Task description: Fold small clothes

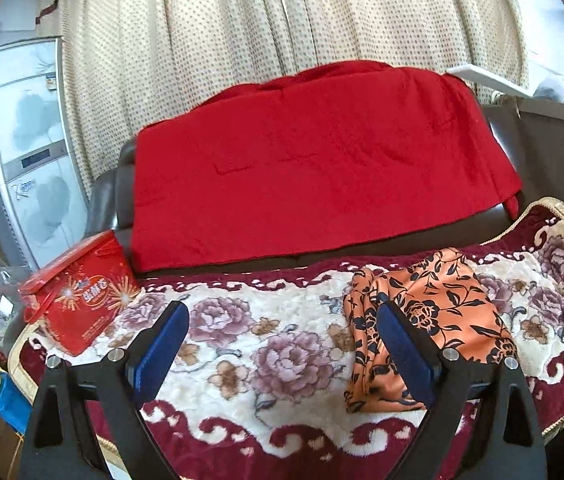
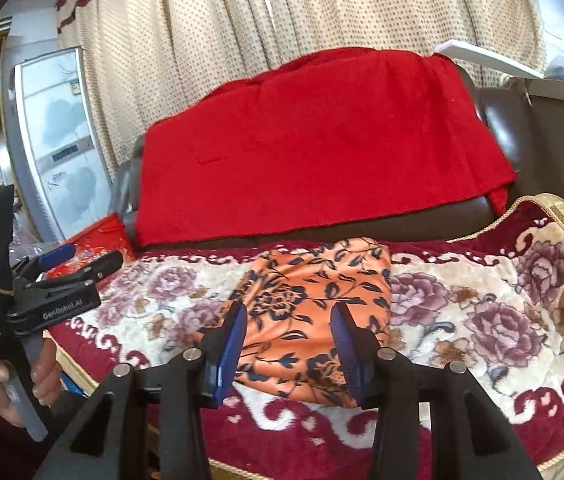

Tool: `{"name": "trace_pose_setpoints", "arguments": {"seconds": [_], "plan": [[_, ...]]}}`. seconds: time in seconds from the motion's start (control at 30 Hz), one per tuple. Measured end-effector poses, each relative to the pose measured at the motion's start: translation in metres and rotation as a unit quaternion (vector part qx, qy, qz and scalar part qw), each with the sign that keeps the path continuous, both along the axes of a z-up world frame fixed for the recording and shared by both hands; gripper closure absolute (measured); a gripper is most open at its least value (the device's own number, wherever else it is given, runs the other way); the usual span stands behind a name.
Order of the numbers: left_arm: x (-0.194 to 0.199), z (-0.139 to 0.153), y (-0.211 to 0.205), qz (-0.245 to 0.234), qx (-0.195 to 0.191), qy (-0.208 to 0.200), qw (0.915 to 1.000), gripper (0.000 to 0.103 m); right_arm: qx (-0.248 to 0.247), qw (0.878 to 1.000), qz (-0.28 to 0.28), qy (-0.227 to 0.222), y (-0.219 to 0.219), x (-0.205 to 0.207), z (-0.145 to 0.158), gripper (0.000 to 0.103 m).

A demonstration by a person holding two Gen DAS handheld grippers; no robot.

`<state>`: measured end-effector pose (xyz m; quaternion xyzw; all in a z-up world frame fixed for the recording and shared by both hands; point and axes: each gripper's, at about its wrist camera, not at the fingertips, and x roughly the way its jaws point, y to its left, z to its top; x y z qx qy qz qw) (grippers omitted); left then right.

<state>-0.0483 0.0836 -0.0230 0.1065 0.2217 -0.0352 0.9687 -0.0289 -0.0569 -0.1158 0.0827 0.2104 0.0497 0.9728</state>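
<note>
Cloth, an orange floral garment (image 2: pixel 314 312), is lying folded on the flowered blanket (image 2: pixel 482 320) below the red throw (image 2: pixel 322 148); left gripper (image 1: pixel 282 344) is gaping empty, right gripper (image 2: pixel 288 344) standing half-open, empty; next fold needs matched corners.

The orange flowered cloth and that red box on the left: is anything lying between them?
Nothing but bare floral blanket between the orange flowered cloth and the red box. The left wrist view shows it, with the left gripper open above that stretch.
</note>
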Motion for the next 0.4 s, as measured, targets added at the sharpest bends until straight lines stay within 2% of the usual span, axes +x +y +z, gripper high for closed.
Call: {"name": "trace_pose_setpoints", "arguments": {"seconds": [0.1,0.27,0.4], "plan": [[-0.011,0.005,0.006,-0.003,-0.011,-0.003,0.9999,0.008,-0.021,1.000,0.004,-0.004,0.016,-0.002,0.003,0.056],[-0.015,0.008,0.013,-0.011,-0.031,-0.007,0.9994,0.008,-0.017,1.000,0.011,0.003,0.026,0.007,0.004,0.056],[-0.003,0.007,0.023,0.011,-0.044,-0.010,0.9989,0.008,-0.020,1.000,0.004,0.011,0.020,0.023,0.007,0.055]]}}
